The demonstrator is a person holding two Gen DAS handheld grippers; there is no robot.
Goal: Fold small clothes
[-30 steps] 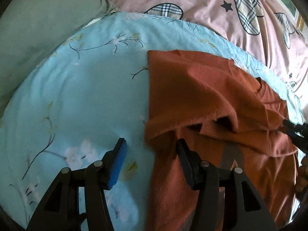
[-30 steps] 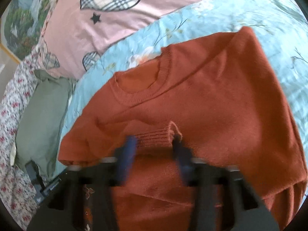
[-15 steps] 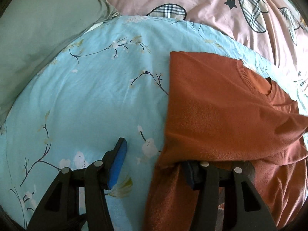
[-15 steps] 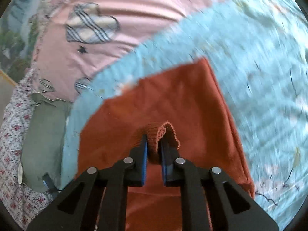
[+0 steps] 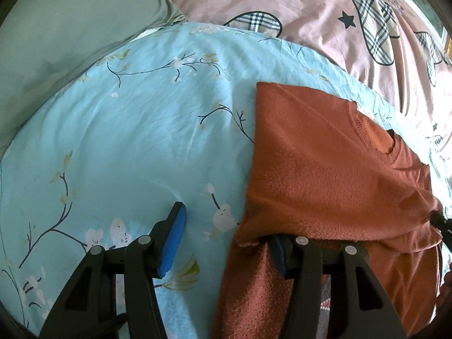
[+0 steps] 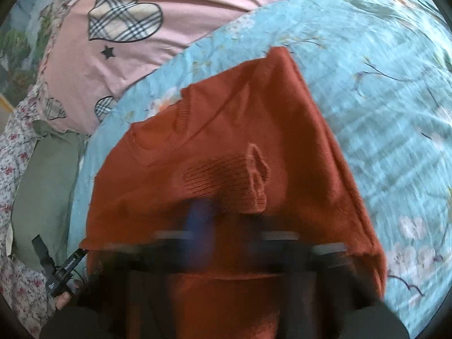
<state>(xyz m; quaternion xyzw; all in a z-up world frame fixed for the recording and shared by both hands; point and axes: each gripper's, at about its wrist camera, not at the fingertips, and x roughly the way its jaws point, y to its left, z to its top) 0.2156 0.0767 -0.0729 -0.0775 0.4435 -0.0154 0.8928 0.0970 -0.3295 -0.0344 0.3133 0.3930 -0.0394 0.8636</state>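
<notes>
While the orange sweater (image 5: 325,169) lies across the right half of the blue flowered quilt (image 5: 127,141), its collar toward the pink duvet (image 5: 296,8) at the far edge, the left gripper (image 5: 226,243) stands wide open, one finger on bare quilt and the other tucked under the folded layer. Over on the right gripper (image 6: 226,220) everything is blurred, so I cannot tell how its jaws stand; the ribbed cuff (image 6: 240,180) sits just ahead of it. Danger now: that buried finger could snag the knit and drag the fold open, and a loose cuff may flop off crooked.
</notes>
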